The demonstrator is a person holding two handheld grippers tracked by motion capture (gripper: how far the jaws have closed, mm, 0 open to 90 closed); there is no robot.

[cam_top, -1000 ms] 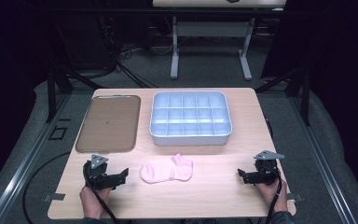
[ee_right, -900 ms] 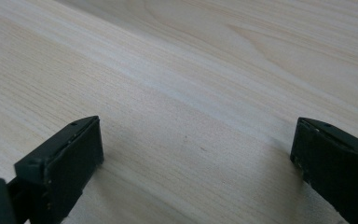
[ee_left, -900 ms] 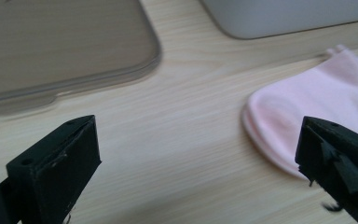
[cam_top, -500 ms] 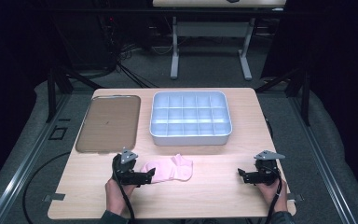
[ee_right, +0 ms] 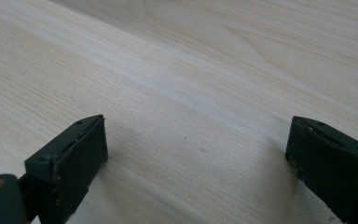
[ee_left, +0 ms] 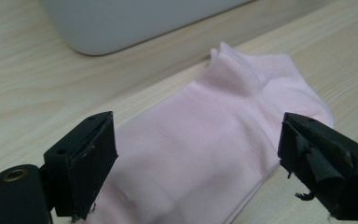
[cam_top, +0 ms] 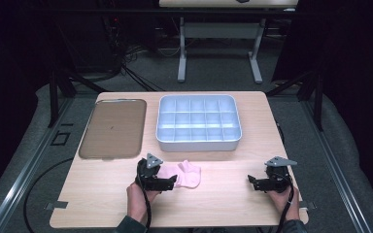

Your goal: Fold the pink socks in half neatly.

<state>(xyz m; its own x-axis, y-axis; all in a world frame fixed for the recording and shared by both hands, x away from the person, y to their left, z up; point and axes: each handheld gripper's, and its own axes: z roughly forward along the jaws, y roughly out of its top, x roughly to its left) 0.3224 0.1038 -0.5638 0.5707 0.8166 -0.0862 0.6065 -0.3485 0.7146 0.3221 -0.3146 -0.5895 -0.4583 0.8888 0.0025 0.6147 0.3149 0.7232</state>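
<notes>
as my left tongs (ee_left: 196, 163) straddle the pink sock (ee_left: 214, 140), jaws just closing, not yet pinching, grasp step; next: clamp, lift toward 12 o'clock. right tongs (cam_top: 261, 183) gape idle.

It was a lab: a wooden table (cam_top: 233, 204) amid black curtains (cam_top: 340, 43), floor cables (cam_top: 126, 68) and rails (cam_top: 24, 170).

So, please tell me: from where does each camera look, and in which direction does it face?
High view: above the person's side, facing forward and down on the table; shows both hands, left gripper, right gripper.
Left gripper view: rides that gripper, looks along its open jaws at the pink sock.
Right gripper view: along open jaws at bare wood.
Shared: the sock, high and left views.
</notes>
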